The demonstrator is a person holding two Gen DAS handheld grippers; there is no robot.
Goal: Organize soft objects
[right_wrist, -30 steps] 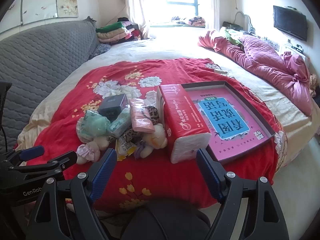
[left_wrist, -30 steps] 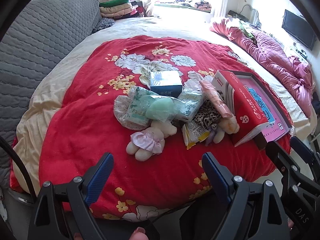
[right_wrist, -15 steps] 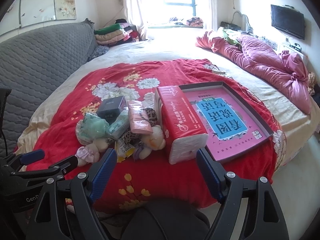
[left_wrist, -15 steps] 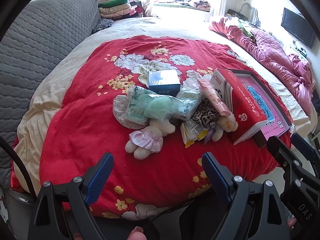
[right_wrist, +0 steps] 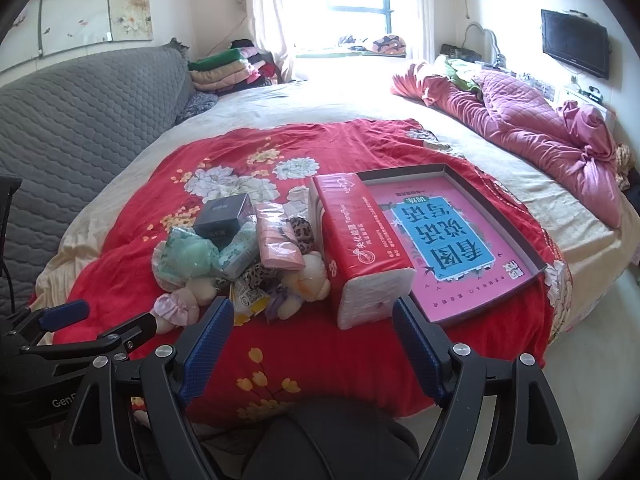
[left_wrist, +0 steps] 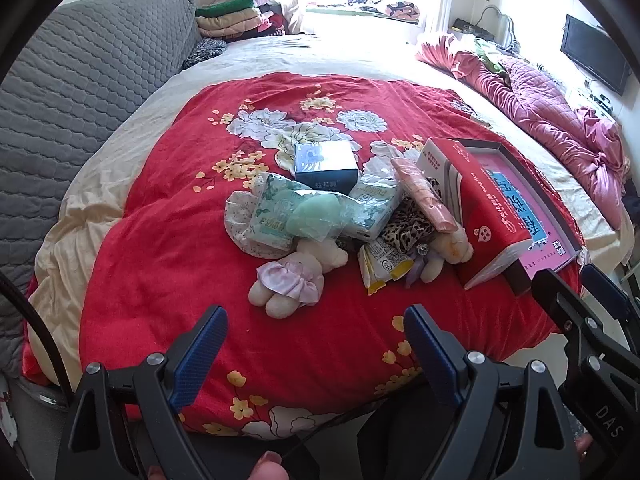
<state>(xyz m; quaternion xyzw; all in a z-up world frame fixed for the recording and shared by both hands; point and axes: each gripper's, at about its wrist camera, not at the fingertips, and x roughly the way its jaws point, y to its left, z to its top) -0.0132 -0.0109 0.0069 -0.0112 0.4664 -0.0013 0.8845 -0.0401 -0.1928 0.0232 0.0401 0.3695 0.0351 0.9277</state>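
Observation:
A heap of soft things lies on the red floral blanket [left_wrist: 168, 240]: a plush bear in a pink dress [left_wrist: 294, 278], a second plush bear [left_wrist: 446, 250], green tissue packs [left_wrist: 280, 216], a pink pack [left_wrist: 424, 196], a leopard-print cloth [left_wrist: 408, 232] and a dark box [left_wrist: 326, 166]. A red tissue pack [right_wrist: 362, 248] leans against a pink tray [right_wrist: 452, 248]. My left gripper [left_wrist: 316, 332] hangs open short of the dressed bear. My right gripper [right_wrist: 314, 326] is open in front of the red tissue pack. Neither holds anything.
A grey quilted sofa back [right_wrist: 80, 120] runs along the left. Folded blankets [right_wrist: 224, 70] are stacked at the far end by the window. A crumpled pink quilt [right_wrist: 532, 120] lies on the right side of the bed. A television [right_wrist: 576, 42] hangs on the right wall.
Both grippers have edged slightly forward toward the heap. Nothing on the blanket has moved, and both stay open.

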